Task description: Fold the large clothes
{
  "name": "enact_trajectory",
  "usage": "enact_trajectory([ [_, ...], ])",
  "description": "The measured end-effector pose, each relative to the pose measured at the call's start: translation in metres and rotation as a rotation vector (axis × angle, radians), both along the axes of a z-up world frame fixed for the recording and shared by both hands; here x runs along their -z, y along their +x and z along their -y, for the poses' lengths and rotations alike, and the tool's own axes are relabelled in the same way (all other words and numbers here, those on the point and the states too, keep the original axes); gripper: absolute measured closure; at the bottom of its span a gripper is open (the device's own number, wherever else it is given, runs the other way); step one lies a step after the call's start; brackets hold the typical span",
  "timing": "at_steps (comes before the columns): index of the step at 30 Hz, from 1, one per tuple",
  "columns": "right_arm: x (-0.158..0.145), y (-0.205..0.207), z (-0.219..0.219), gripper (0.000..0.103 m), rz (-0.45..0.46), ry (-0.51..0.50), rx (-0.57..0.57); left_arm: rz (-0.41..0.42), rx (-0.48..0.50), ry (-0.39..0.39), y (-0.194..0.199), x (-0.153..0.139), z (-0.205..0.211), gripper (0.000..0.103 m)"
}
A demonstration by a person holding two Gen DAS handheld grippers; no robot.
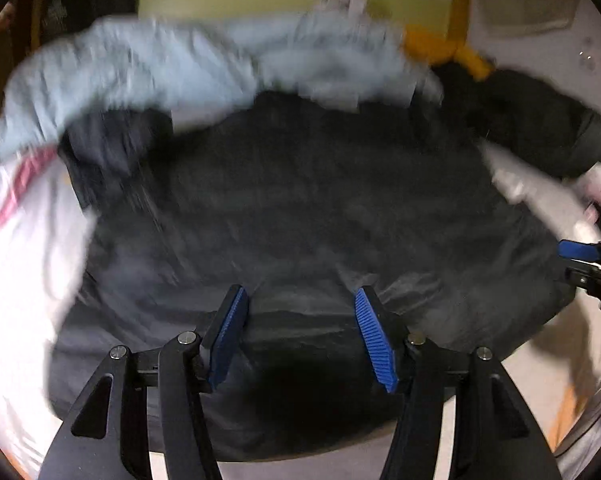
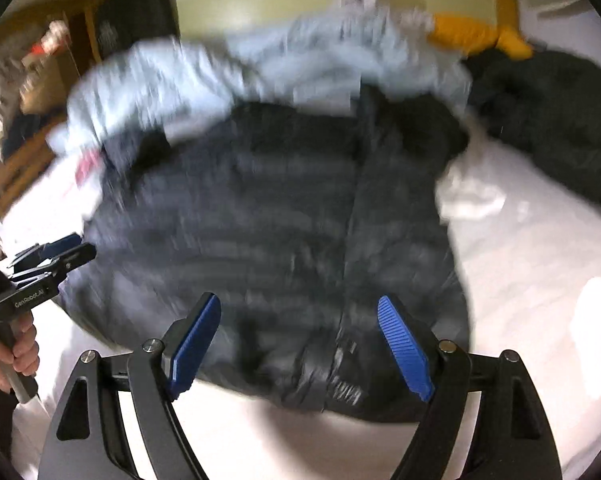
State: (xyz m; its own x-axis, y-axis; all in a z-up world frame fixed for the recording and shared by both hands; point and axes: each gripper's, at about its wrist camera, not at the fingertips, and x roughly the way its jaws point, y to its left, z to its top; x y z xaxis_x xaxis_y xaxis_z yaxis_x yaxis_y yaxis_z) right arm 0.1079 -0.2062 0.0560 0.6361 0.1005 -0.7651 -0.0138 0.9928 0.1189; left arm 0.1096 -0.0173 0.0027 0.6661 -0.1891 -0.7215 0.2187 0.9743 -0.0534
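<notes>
A dark quilted puffer jacket (image 1: 300, 200) (image 2: 280, 220) lies spread on a white bed sheet (image 2: 540, 260). My left gripper (image 1: 300, 296) hovers over the jacket's near hem with its blue pads apart and nothing pinched between them. It also shows at the left edge of the right wrist view as the left gripper (image 2: 56, 252), held by a hand (image 2: 16, 356). My right gripper (image 2: 300, 300) stands wide open above the jacket's near hem by the zip. At the right edge of the left wrist view, the right gripper (image 1: 580, 256) is just visible. Both views are blurred.
A light blue garment (image 1: 160, 64) (image 2: 220, 72) lies bunched along the jacket's far edge. Beyond it are a yellow garment (image 1: 440, 46) (image 2: 472, 34) and another dark garment (image 1: 540, 120) (image 2: 552, 112) at the right. A white cloth with a pink stripe (image 1: 16, 200) lies left.
</notes>
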Motion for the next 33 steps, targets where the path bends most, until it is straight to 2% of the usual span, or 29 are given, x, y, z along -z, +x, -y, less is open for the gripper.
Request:
enact_trajectory([
  [1, 0.014, 0.004, -0.002, 0.020, -0.032, 0.008, -0.009, -0.022, -0.004, 0.006, 0.005, 0.011, 0.003, 0.047],
  [4, 0.042, 0.016, -0.002, 0.020, -0.083, -0.007, 0.023, 0.034, -0.014, 0.070, 0.007, 0.025, 0.007, 0.045],
  [8, 0.048, 0.022, -0.011, 0.019, -0.084, -0.064, -0.009, 0.032, -0.025, 0.065, 0.015, 0.027, 0.008, 0.045],
  [11, 0.047, 0.022, -0.015, 0.019, -0.081, -0.083, -0.008, 0.042, -0.039, 0.062, 0.014, 0.021, 0.003, 0.045],
  [15, 0.032, 0.018, -0.016, 0.019, -0.048, -0.059, -0.010, 0.117, 0.001, 0.106, -0.018, -0.002, -0.003, 0.045],
  [19, 0.014, 0.006, -0.026, 0.019, 0.006, -0.081, -0.045, 0.167, 0.057, 0.155, -0.045, -0.022, -0.004, 0.035],
  [21, 0.008, -0.001, -0.030, 0.019, 0.024, -0.087, -0.063, 0.150, 0.049, 0.156, -0.052, -0.024, -0.009, 0.031],
  [24, 0.006, -0.009, -0.036, 0.019, 0.021, -0.097, -0.096, 0.092, 0.048, 0.151, -0.055, -0.015, -0.015, 0.030],
  [29, 0.008, -0.025, -0.046, 0.019, 0.026, -0.176, -0.159, 0.034, 0.073, 0.277, -0.059, 0.009, -0.010, 0.030],
  [33, 0.001, -0.038, -0.049, 0.019, 0.083, -0.246, -0.142, 0.049, 0.080, 0.305, -0.065, 0.013, -0.007, 0.030],
])
